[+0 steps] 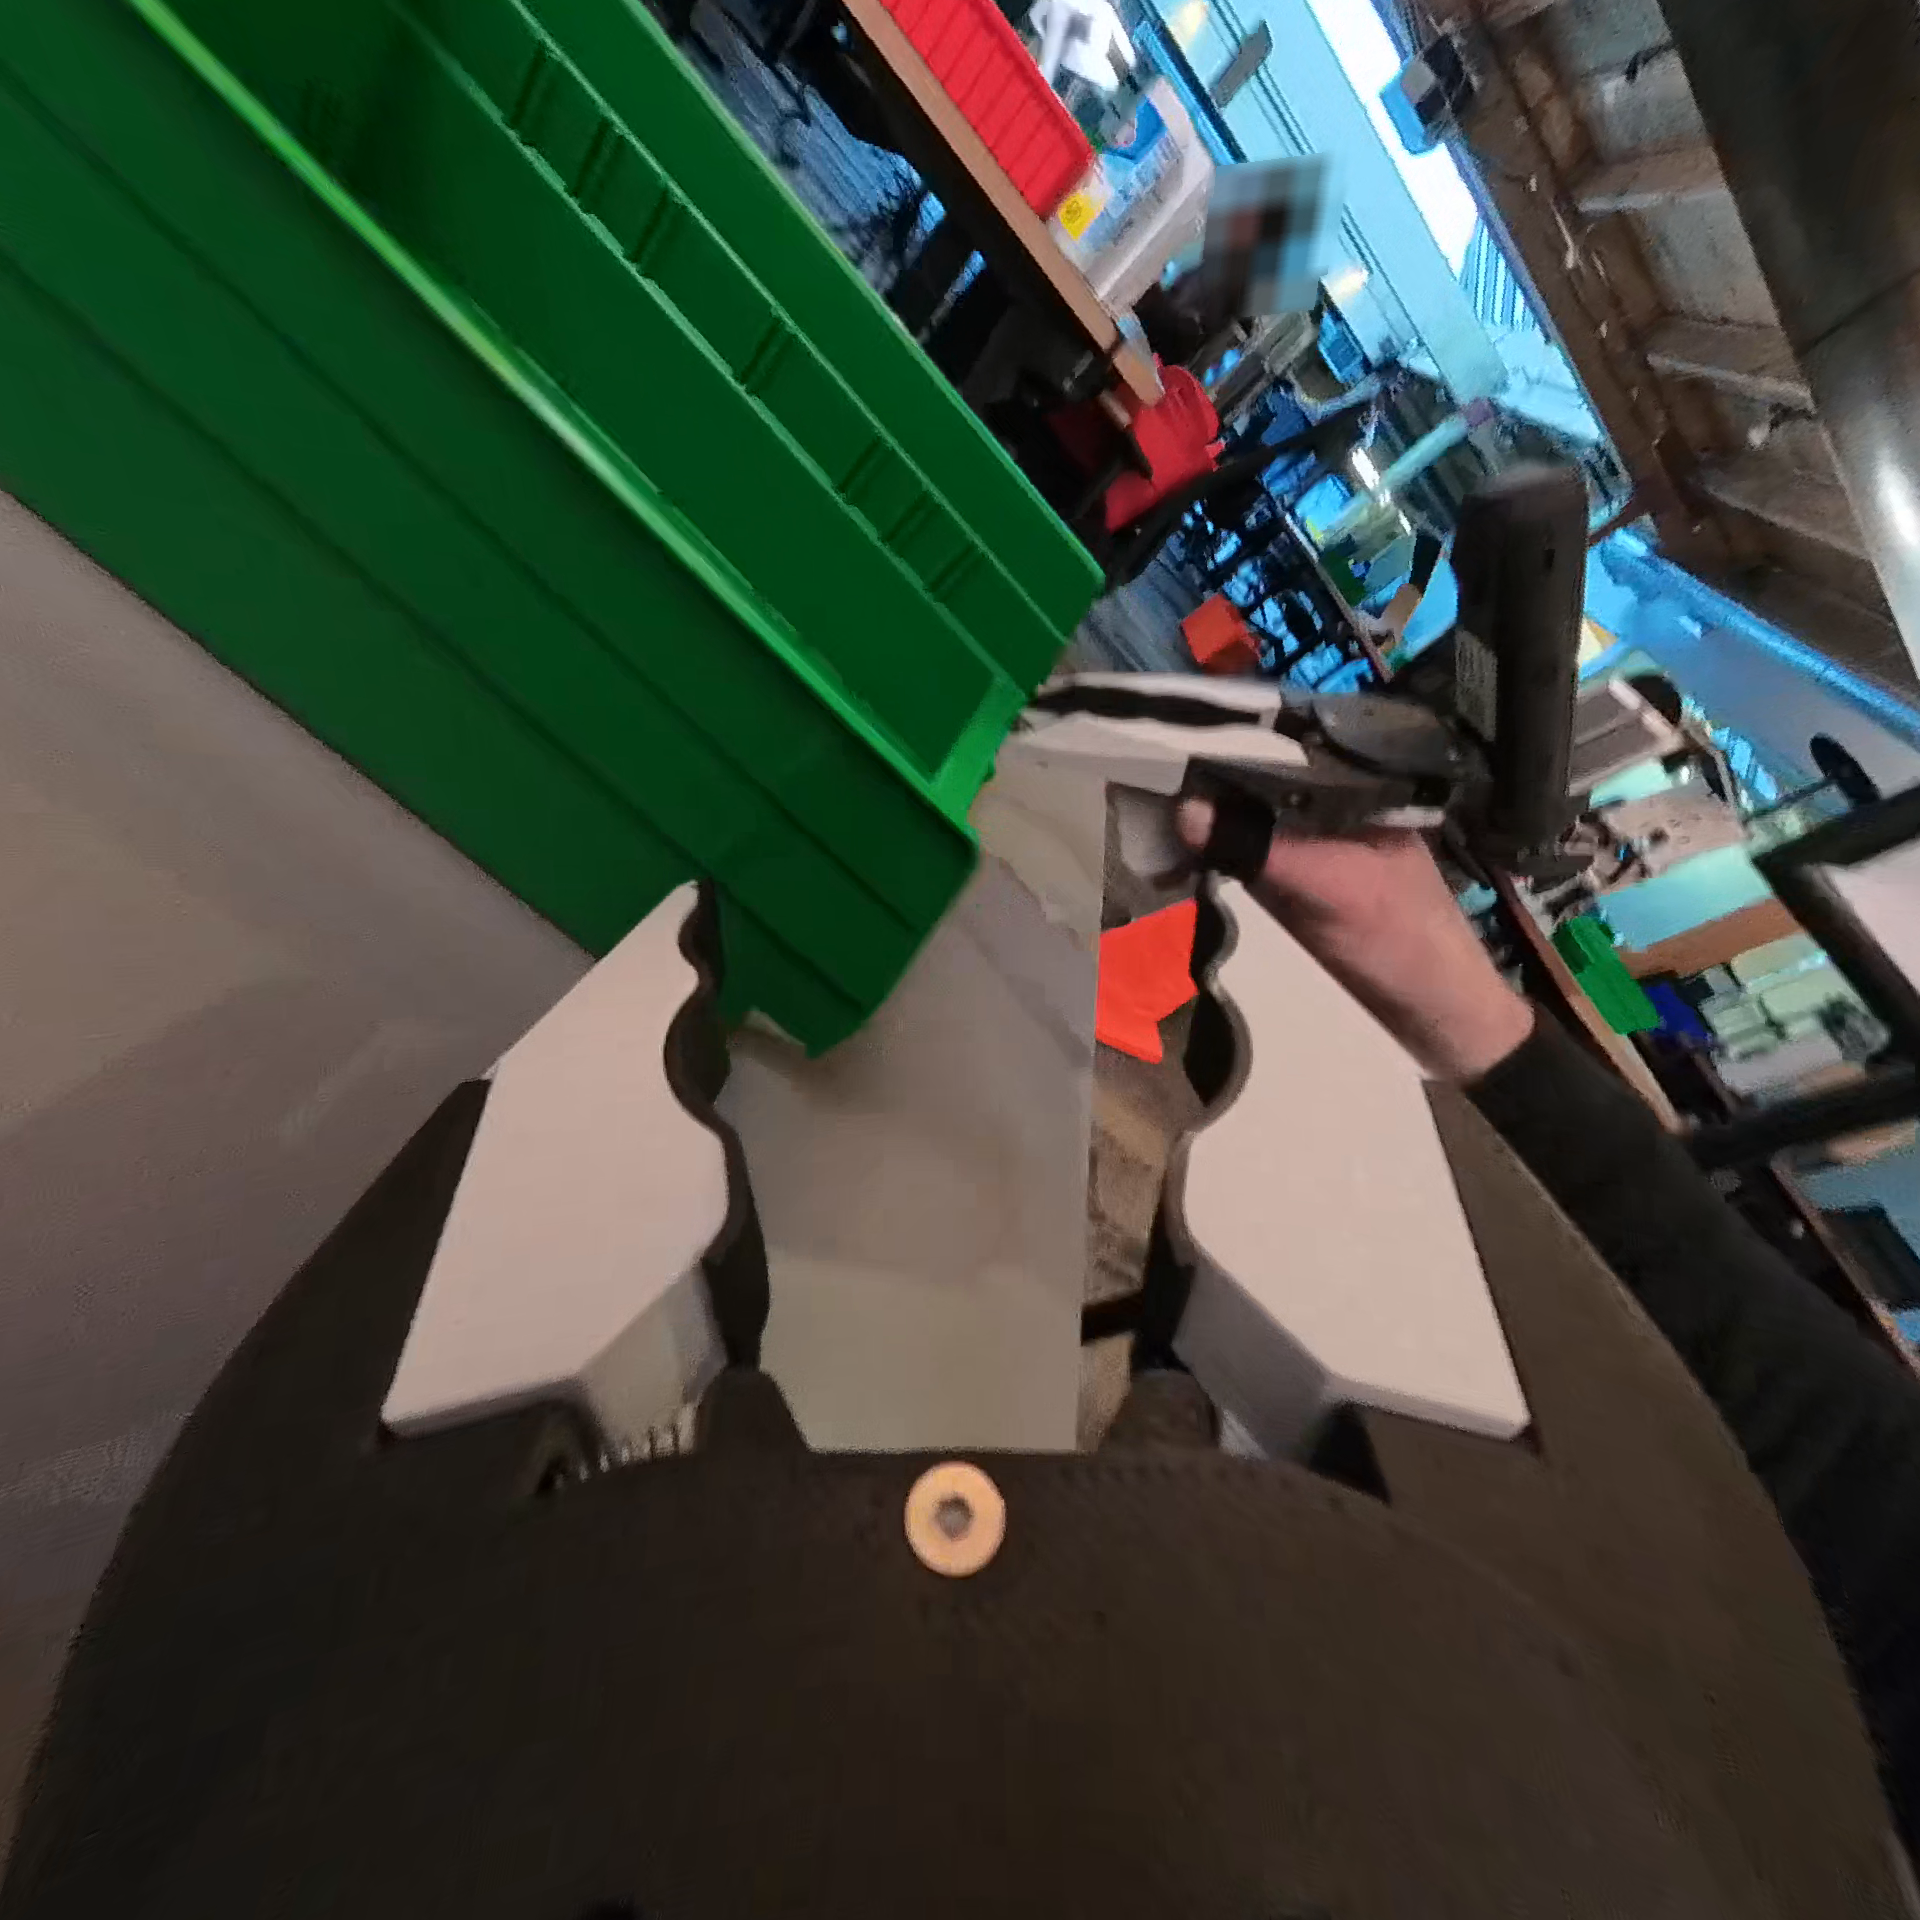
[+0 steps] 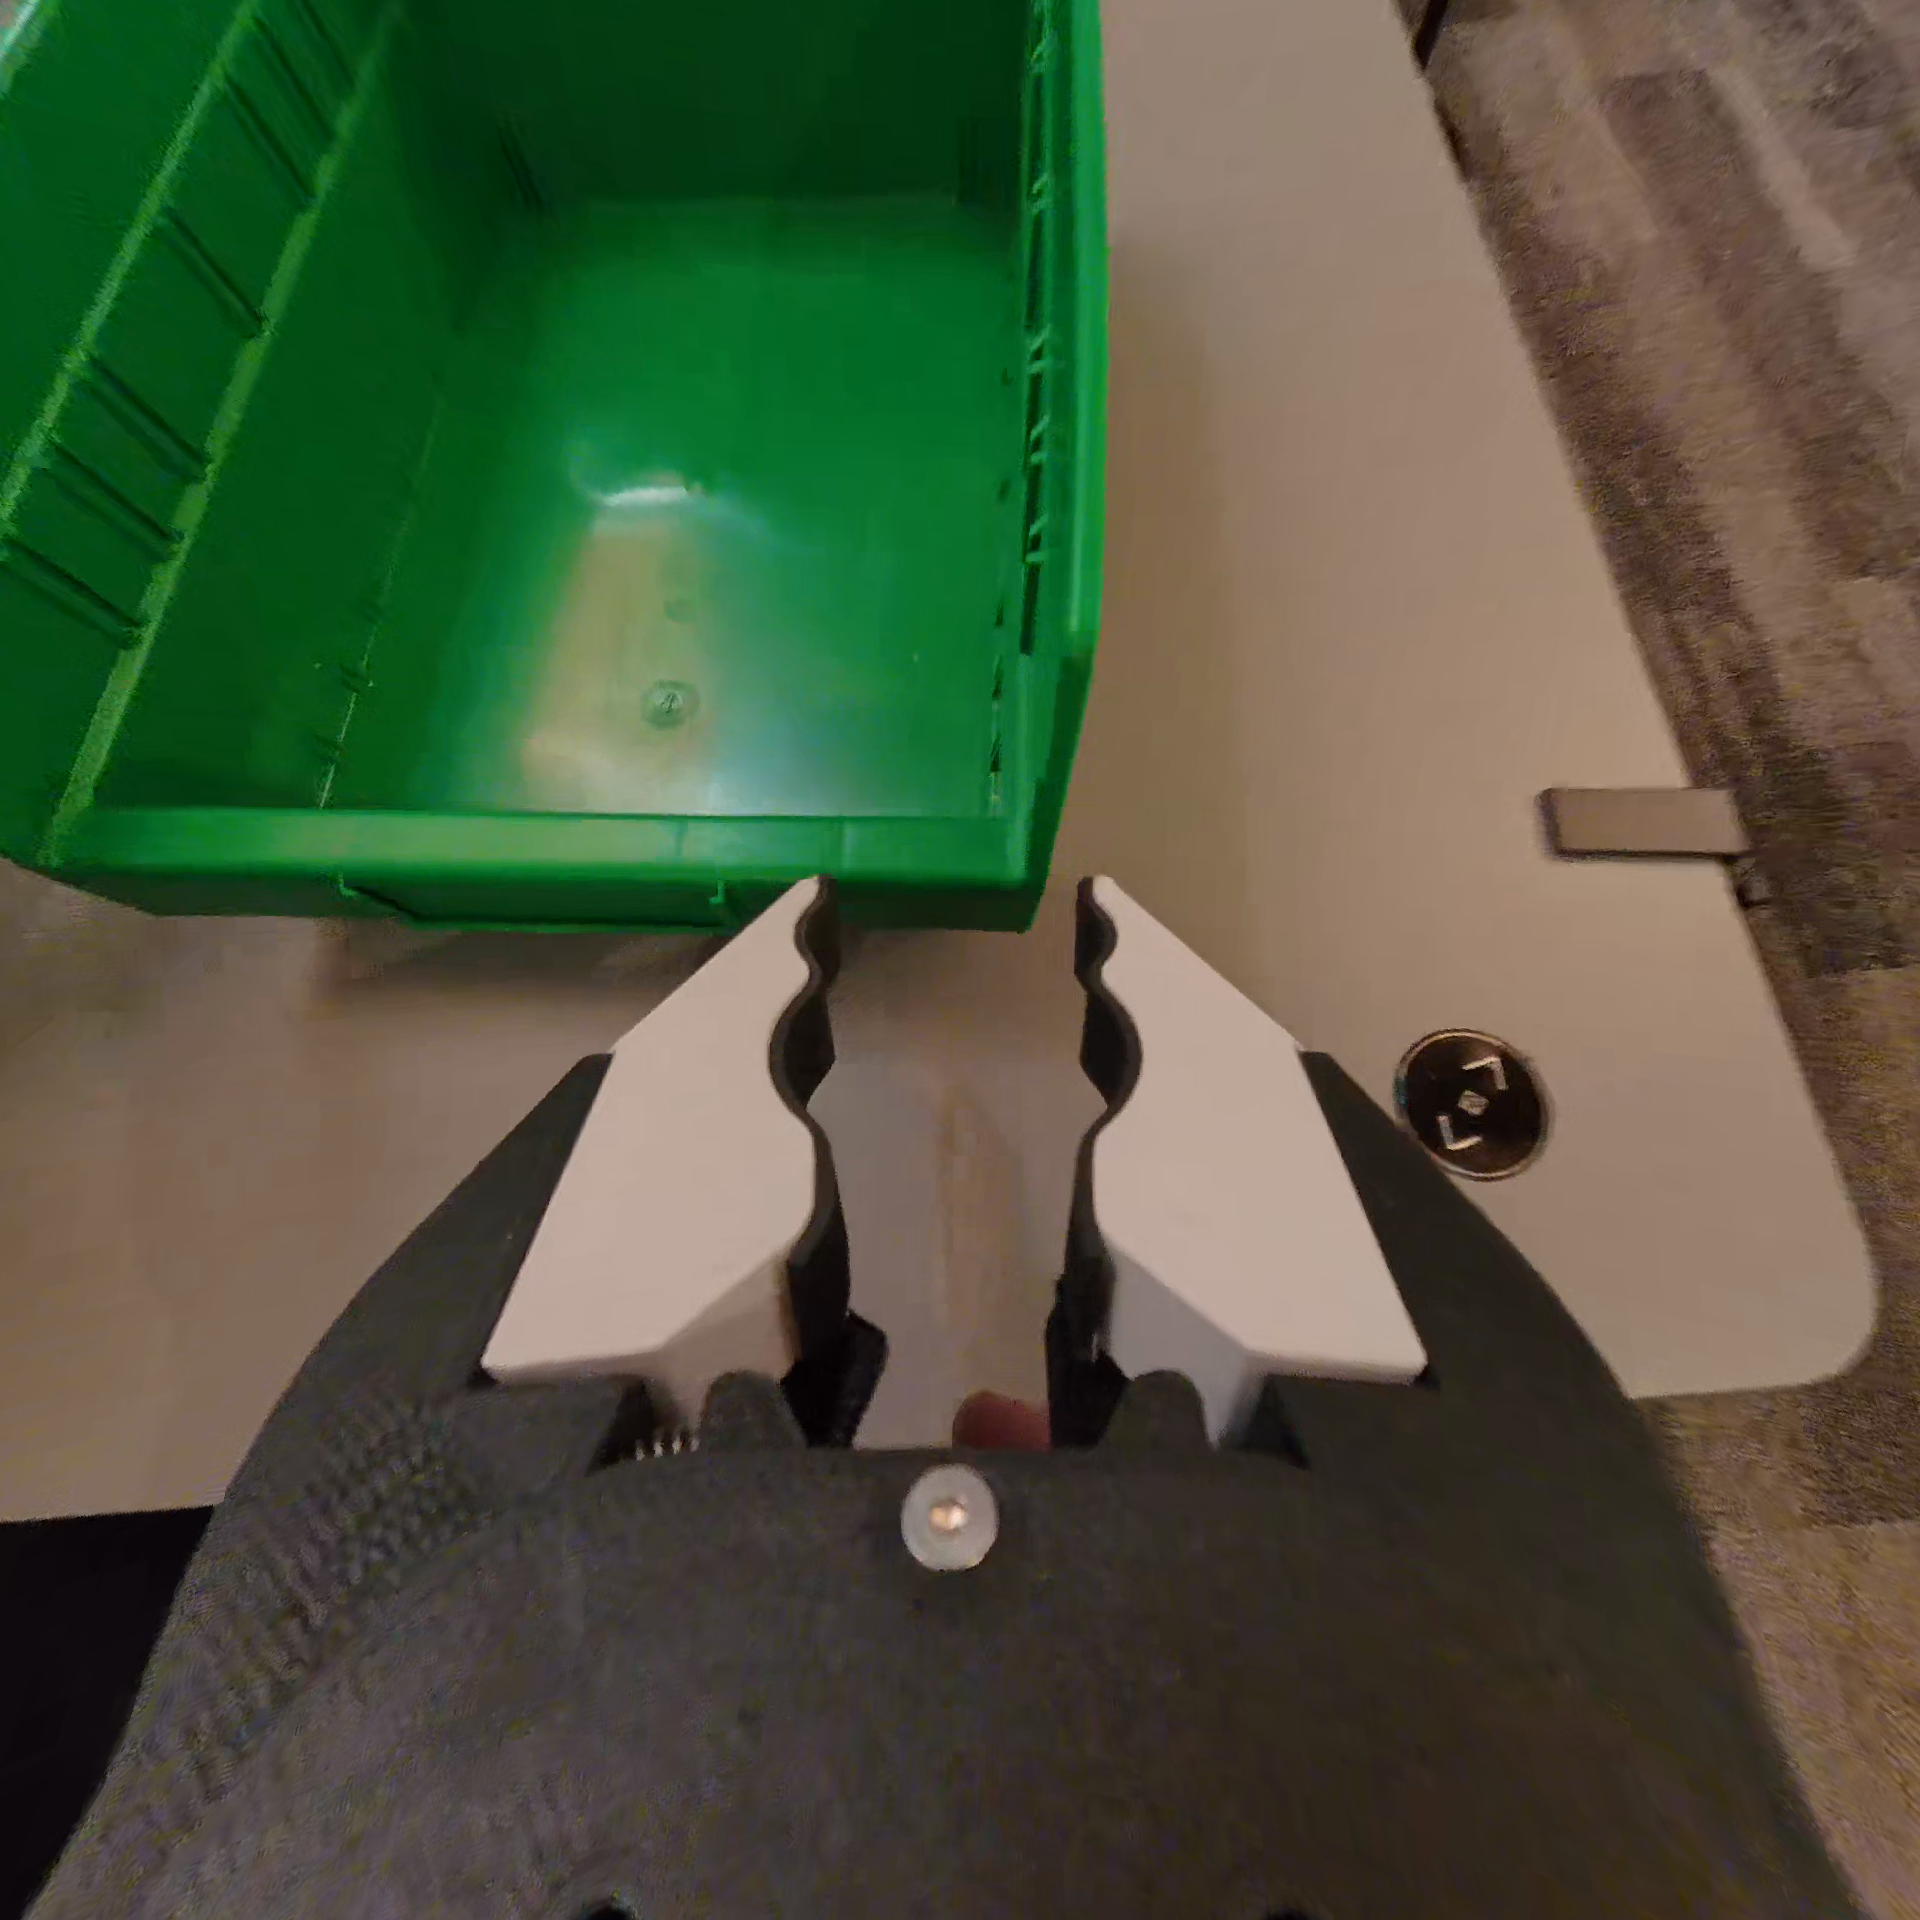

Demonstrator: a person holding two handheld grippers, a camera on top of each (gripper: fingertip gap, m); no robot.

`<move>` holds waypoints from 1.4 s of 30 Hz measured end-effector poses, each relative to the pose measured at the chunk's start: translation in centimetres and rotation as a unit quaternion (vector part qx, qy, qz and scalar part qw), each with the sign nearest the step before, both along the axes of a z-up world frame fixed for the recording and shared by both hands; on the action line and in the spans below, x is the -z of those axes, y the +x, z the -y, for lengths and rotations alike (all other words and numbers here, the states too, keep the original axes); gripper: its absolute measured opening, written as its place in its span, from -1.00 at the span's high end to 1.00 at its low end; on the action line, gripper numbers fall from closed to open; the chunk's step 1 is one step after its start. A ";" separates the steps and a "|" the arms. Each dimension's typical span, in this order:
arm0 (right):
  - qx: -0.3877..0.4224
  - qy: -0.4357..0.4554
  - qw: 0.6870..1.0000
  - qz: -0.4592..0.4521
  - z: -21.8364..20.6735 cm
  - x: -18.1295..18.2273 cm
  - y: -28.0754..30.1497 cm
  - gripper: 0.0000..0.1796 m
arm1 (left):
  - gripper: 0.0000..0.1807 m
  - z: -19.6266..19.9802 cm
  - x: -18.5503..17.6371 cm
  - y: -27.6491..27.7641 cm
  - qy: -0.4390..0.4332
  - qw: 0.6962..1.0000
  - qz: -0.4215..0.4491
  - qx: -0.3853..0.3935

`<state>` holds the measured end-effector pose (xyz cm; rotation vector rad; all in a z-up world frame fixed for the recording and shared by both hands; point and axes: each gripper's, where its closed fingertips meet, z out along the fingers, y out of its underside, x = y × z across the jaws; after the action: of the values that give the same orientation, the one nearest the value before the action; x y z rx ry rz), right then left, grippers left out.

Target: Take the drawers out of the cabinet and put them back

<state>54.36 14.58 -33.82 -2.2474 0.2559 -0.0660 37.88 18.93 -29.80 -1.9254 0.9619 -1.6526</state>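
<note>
An empty green drawer point(image 2: 665, 499) stands on the white table point(image 2: 1299, 623). My right gripper point(image 2: 954, 888) is open, its tips just short of the drawer's near wall by its right corner. In the left wrist view the drawer point(image 1: 499, 499) shows from the side. My left gripper point(image 1: 956, 914) is open, with the drawer's lower corner between its fingers, close to the left finger point(image 1: 623, 1091). The right gripper point(image 1: 1049, 732), held by a hand point(image 1: 1371, 914), shows at the drawer's far corner. No cabinet is in view.
The table's right edge and rounded corner border grey carpet point(image 2: 1714, 416). A round black disc point(image 2: 1470, 1117) and a grey metal bracket point(image 2: 1642, 821) sit near that edge. Behind the drawer are workbenches, red bins point(image 1: 997, 94) and a person.
</note>
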 end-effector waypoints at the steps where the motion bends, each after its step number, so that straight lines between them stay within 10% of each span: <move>1: 0.007 0.003 1.000 0.016 0.0 -0.6 0.2 0.50 | 0.08 0.8 0.0 -0.7 0.020 1.000 -0.011 0.017; 9: 0.083 0.090 0.974 0.190 1.2 -10.3 0.2 0.34 | 0.36 7.3 -3.6 -11.1 0.177 0.980 -0.006 0.091; 18: -0.110 0.232 0.902 0.347 -2.1 -21.1 -18.5 0.53 | 0.26 5.8 -6.2 -24.3 0.288 0.956 -0.040 0.020; 30: -0.392 0.252 0.882 0.068 -4.2 -15.6 -44.4 0.45 | 0.15 0.3 -4.9 -36.8 0.336 0.919 -0.139 -0.153; 42: -0.485 0.173 0.857 -0.012 -4.8 -8.9 -51.7 0.36 | 0.13 -3.2 -0.9 -41.6 0.329 0.898 -0.213 -0.201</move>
<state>2.61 19.37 -24.91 -1.7820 -0.8074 0.5052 -3.70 22.15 -28.85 -1.8400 1.0148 -0.5638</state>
